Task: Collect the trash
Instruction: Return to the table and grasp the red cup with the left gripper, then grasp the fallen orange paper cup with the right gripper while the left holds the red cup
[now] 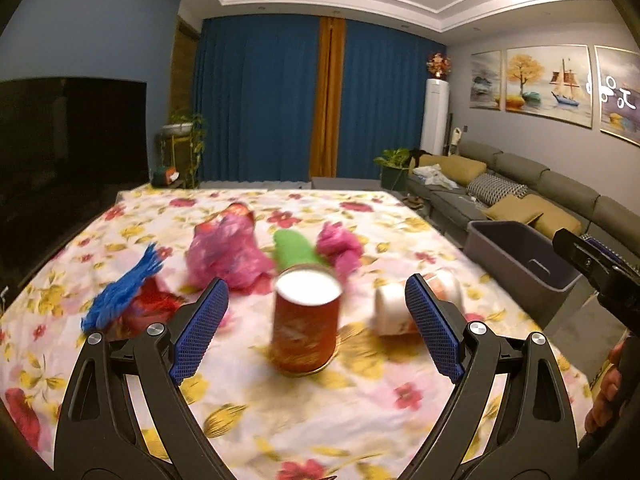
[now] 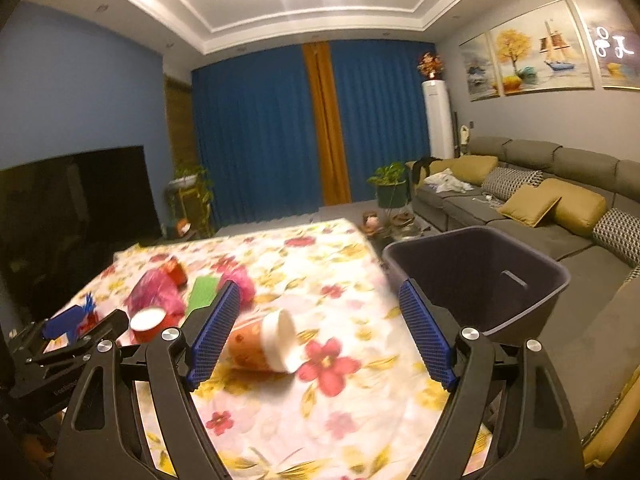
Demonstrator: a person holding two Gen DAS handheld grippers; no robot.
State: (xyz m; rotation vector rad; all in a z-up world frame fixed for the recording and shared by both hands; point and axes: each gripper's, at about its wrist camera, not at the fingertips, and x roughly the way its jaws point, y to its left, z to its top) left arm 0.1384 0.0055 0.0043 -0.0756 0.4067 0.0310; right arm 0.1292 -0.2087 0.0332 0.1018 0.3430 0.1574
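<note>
Trash: red cup (image 1: 306,320) upright mid-frame on floral counter (image 1: 280,420), framed between wide, empty left claw (image 1: 316,332); right claw (image 2: 320,334) wide, likewise over toppled cup (image 2: 264,340).

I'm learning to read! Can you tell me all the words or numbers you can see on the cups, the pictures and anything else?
None can be read for sure.
White signs over the rightmost painting: bright shapes like letters, perhaps a reflection, unreadable.
Red cup: pale print, too blurred.
Tipped orange cup: pattern only, blurred.
Left gripper arm, in the right wrist view: small raised lettering, too small to read.
White standing unit: a dark mark, too small.
</note>
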